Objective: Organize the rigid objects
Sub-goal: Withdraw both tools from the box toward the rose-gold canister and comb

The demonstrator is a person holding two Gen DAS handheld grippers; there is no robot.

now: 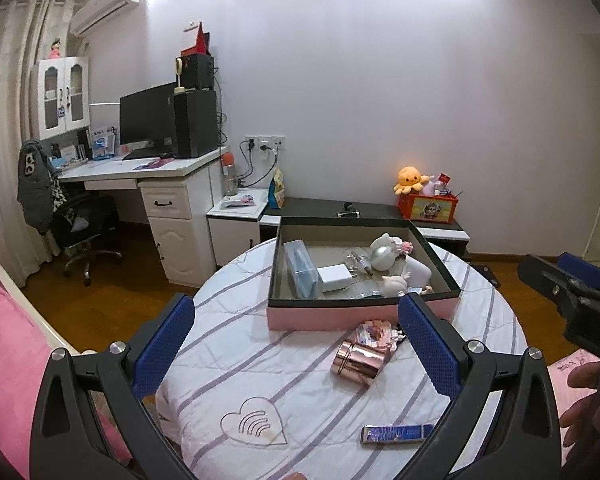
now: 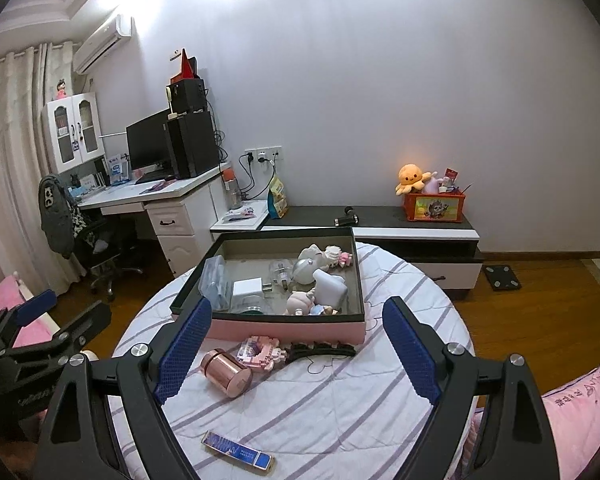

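A pink box (image 1: 340,317) (image 2: 260,328) with a dark rim stands on a round striped table (image 1: 300,392) (image 2: 340,400). It holds a white charger (image 1: 334,277) (image 2: 247,289), figurines and a silver ball. In front of it lie a rose-gold canister (image 1: 356,363) (image 2: 226,372), a pink brick model (image 1: 376,334) (image 2: 262,351), a black hair clip (image 2: 322,349) and a blue flat box (image 1: 398,433) (image 2: 238,451). My left gripper (image 1: 296,340) is open and empty above the table. My right gripper (image 2: 296,348) is open and empty too, and shows at the right of the left wrist view (image 1: 572,300).
A white desk (image 1: 148,172) with a monitor and an office chair (image 1: 80,232) stand at the left. A low black cabinet (image 2: 400,220) with an orange toy box (image 2: 434,206) runs along the back wall. Pink bedding (image 1: 8,344) lies at the left and right.
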